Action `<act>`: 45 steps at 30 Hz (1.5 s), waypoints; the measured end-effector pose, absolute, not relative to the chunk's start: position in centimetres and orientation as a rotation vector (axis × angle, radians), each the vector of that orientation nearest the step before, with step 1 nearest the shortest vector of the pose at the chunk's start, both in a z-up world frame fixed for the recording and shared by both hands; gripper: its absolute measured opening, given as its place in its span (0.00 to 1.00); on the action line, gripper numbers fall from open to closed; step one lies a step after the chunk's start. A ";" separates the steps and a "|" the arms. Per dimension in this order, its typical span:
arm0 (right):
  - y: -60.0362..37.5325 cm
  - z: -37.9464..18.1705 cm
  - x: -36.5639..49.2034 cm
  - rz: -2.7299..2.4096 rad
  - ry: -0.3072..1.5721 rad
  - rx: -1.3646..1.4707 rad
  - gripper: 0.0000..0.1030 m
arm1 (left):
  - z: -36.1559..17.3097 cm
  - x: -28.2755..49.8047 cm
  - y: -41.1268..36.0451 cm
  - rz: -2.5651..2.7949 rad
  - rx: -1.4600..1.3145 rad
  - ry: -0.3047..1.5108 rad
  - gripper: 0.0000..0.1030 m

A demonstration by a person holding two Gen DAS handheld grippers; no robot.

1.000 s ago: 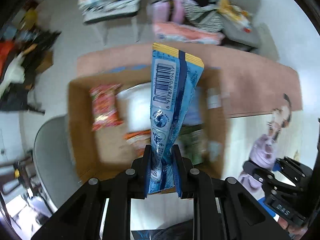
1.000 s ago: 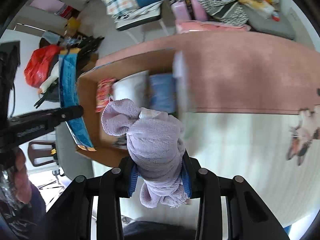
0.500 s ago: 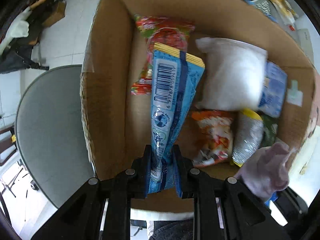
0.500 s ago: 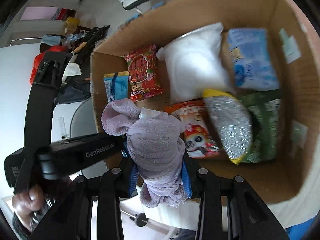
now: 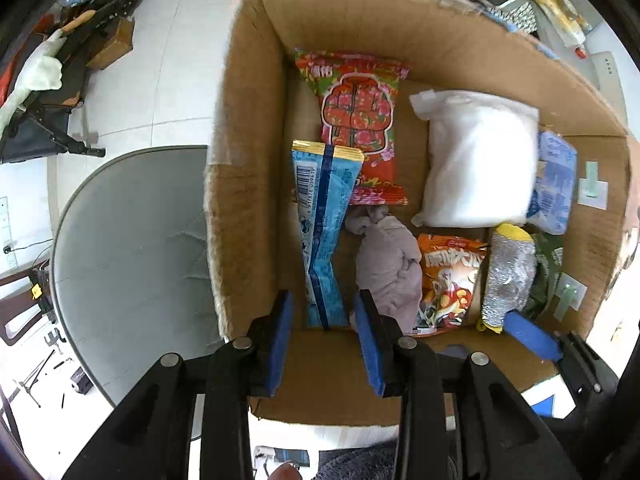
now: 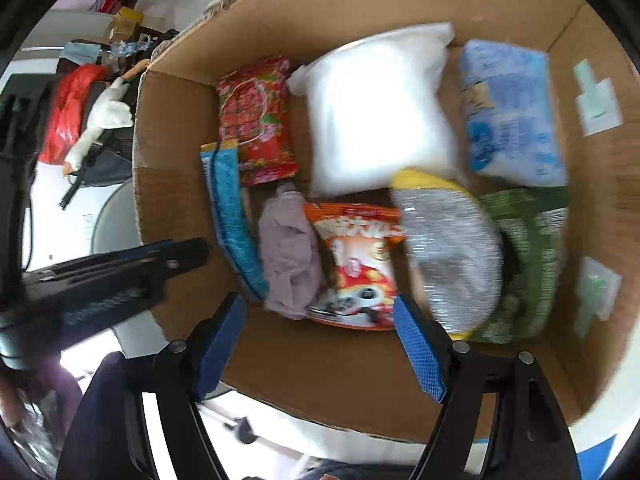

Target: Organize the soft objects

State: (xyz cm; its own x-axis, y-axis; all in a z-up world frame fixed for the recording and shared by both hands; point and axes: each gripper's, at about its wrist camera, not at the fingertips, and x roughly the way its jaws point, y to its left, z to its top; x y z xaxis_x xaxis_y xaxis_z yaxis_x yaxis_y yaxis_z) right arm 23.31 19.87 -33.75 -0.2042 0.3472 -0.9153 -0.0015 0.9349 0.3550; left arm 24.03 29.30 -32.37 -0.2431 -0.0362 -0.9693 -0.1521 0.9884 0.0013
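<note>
The cardboard box (image 5: 248, 184) carries everything: white pillow pack (image 5: 476, 160) toward the far wall, red snack bag (image 5: 356, 120) at the far-left corner, blue tissue pack (image 5: 554, 184) by the right wall. Along the left wall lies the blue packet (image 5: 324, 232), its long axis running from near wall to far, pointing straight out from the left tool (image 5: 324, 340), whose fingers stand apart and empty on either side of its near end. Just beside it, touching, the lilac towel (image 6: 290, 256) lies bunched against the orange snack bag (image 6: 356, 264). The right tool (image 6: 320, 344) hangs over the near wall, fingers wide apart, holding nothing. Both soft items seem delivered; pulling back looks next.
</note>
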 end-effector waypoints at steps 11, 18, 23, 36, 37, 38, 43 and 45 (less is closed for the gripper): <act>13.7 -27.2 22.4 0.197 1.582 0.033 0.81 | -26.0 19.8 28.3 0.115 -0.171 1.575 0.29; 10.5 -22.6 20.1 0.132 1.467 -0.001 0.99 | -22.5 17.3 26.8 0.136 -0.155 1.428 0.64; 10.1 -20.7 18.7 0.108 1.411 -0.035 1.00 | -20.9 16.3 26.0 0.152 -0.115 1.356 0.94; 8.6 -19.0 17.6 0.043 1.354 -0.048 1.00 | -18.4 14.7 24.4 0.148 -0.096 1.277 0.96; 8.5 -18.5 17.4 0.042 1.348 -0.045 1.00 | -17.8 14.4 24.3 0.144 -0.095 1.270 0.96; 8.3 -18.0 17.2 0.044 1.340 -0.043 1.00 | -17.2 14.1 24.1 0.139 -0.098 1.260 0.96; 7.4 -12.4 14.6 0.056 1.247 -0.039 1.00 | -12.5 11.6 23.4 0.143 -0.087 1.173 0.96; 7.0 -9.6 13.3 0.061 1.203 -0.033 1.00 | -10.4 10.4 22.9 0.141 -0.076 1.138 0.96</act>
